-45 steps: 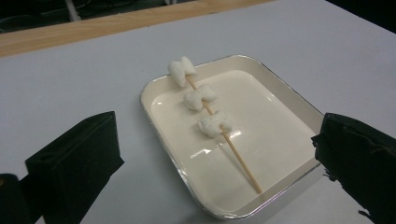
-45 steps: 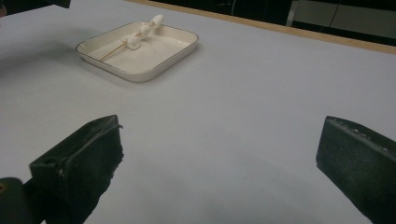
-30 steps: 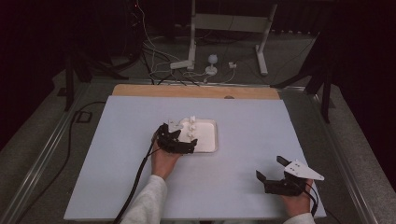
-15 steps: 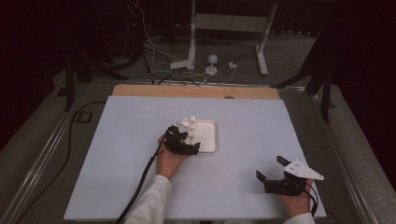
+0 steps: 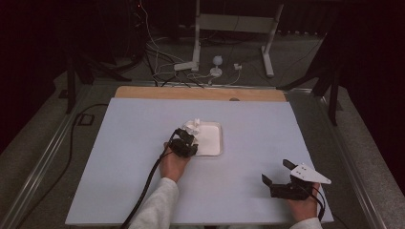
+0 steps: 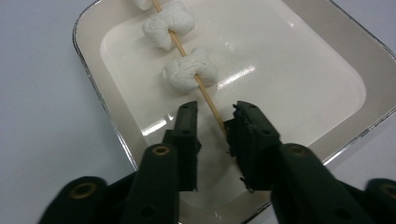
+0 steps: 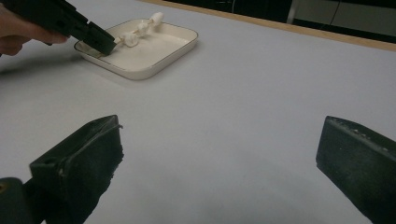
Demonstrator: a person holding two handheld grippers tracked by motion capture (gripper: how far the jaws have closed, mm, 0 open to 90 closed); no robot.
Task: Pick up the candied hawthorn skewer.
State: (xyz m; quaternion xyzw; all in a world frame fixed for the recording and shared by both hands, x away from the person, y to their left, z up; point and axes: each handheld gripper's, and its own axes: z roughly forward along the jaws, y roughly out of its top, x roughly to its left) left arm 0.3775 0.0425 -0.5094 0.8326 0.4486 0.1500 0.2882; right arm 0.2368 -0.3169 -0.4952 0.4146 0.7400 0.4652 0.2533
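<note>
A wooden skewer threaded with white marshmallows lies slanted in a shallow cream tray. My left gripper reaches over the tray's near rim. Its jaws have just been closing, and the skewer's bare end sits between them, against one pad, with a gap still left at the other. From above, the left gripper is at the tray's left side, next to the marshmallows. My right gripper rests near the table's front right, jaws wide open and empty.
A pale mat covers the table, with a wooden strip along its far edge. The left gripper's black cable trails back to the front edge. Beyond the table are stand legs and loose cables on the floor.
The left gripper's jaws have narrowed around the skewer's bare end, and the hand has edged slightly toward the tray. The right gripper has not moved.
</note>
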